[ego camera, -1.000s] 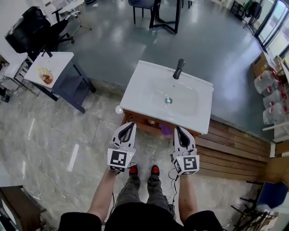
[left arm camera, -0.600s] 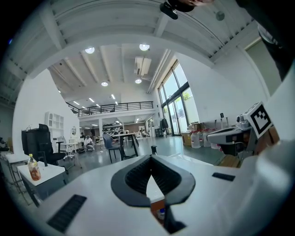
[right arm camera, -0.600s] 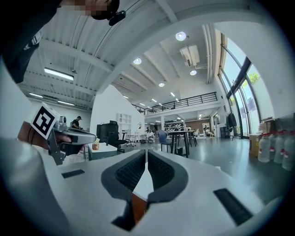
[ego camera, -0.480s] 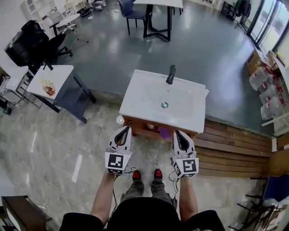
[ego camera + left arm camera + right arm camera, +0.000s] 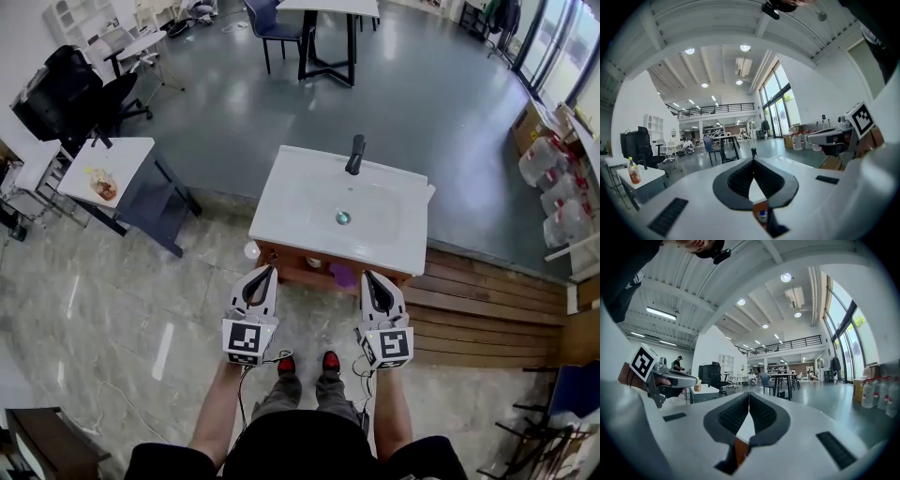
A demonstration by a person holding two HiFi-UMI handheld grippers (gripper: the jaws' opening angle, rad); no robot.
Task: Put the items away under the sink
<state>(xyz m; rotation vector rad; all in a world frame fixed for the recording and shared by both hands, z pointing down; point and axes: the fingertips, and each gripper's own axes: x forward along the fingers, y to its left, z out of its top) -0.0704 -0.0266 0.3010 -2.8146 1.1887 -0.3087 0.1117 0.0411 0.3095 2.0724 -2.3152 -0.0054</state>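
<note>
Head view: we looked steeply down from above the person, with the sink point(image 5: 286, 206) just ahead and the left gripper point(image 5: 264, 272) and right gripper point(image 5: 367, 276) below it.
Left gripper view: we faced low along its jaws, close to the sink.
Right gripper view: the same, from the right side.
Shared: the sink top and the hall beyond.

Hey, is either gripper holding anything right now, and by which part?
Nothing is held: the left gripper and the right gripper both have their jaws closed together, empty.
</note>
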